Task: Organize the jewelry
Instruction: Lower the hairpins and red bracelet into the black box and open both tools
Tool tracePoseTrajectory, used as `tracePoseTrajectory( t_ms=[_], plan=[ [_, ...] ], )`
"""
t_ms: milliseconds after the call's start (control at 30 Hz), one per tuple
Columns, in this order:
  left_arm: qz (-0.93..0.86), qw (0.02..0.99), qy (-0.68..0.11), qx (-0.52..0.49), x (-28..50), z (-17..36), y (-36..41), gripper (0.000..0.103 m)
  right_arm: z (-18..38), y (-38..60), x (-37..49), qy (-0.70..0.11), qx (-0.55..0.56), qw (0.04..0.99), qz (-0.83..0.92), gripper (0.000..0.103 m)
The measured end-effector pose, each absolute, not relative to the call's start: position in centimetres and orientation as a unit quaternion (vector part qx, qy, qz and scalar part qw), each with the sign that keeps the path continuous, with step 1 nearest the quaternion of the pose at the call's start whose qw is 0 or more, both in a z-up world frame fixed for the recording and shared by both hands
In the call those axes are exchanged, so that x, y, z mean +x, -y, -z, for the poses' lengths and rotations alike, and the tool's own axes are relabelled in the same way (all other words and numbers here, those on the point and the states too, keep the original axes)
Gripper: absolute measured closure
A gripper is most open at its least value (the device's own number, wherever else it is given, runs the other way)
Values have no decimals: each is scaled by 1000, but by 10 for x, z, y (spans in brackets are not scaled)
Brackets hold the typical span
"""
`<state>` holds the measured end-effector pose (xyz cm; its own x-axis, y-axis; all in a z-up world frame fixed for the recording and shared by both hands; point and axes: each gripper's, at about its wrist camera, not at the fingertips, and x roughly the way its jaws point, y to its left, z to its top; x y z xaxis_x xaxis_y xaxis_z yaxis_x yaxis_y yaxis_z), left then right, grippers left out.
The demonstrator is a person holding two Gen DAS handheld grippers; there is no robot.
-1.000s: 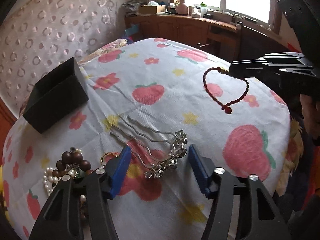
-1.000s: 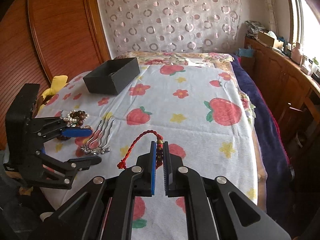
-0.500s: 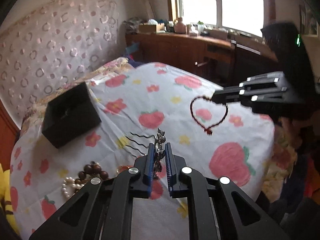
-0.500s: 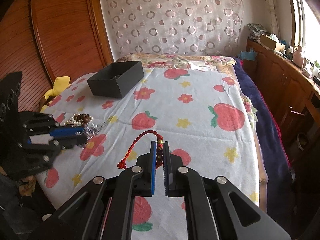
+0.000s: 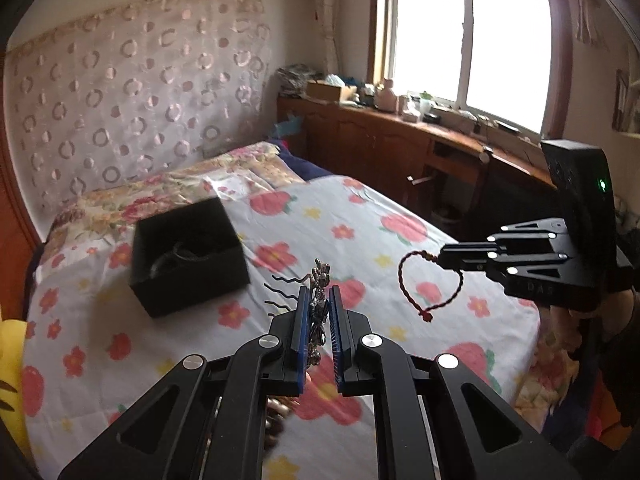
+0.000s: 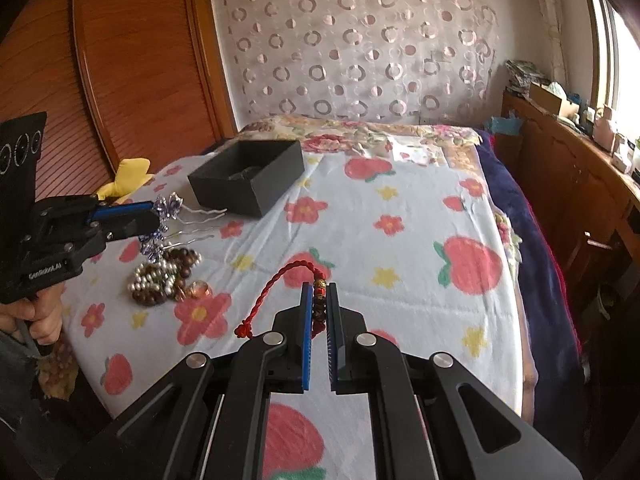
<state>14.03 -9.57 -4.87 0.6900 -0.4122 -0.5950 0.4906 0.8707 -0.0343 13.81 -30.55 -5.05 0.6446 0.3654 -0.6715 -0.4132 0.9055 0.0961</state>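
One box (image 6: 248,188), one hairpin (image 6: 188,220), one bracelet (image 6: 280,284)

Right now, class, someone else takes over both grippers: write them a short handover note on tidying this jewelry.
Left gripper: shut on the silver hair comb, lifted off the bed.
Right gripper: shut on the red cord bracelet, also in the air.
Black box: open on the bedspread, something dark already inside.
Left to do: box both held pieces, then the pearl and wooden bead pile.

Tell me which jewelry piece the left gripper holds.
The silver hair comb, pinched in the left gripper; the red cord bracelet is in the right gripper.
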Motion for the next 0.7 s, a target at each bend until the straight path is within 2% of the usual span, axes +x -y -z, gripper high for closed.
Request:
tracePoseTrajectory(
  t_ms=[367,700],
  plan=[
    [197,937,-285,46,209,21,54,94,21,261,199,-333,-48,909,-246,95],
    [171,933,-316,27,276,46,21,94,16,218,264,-329,-62,901,-276,95]
  ],
)
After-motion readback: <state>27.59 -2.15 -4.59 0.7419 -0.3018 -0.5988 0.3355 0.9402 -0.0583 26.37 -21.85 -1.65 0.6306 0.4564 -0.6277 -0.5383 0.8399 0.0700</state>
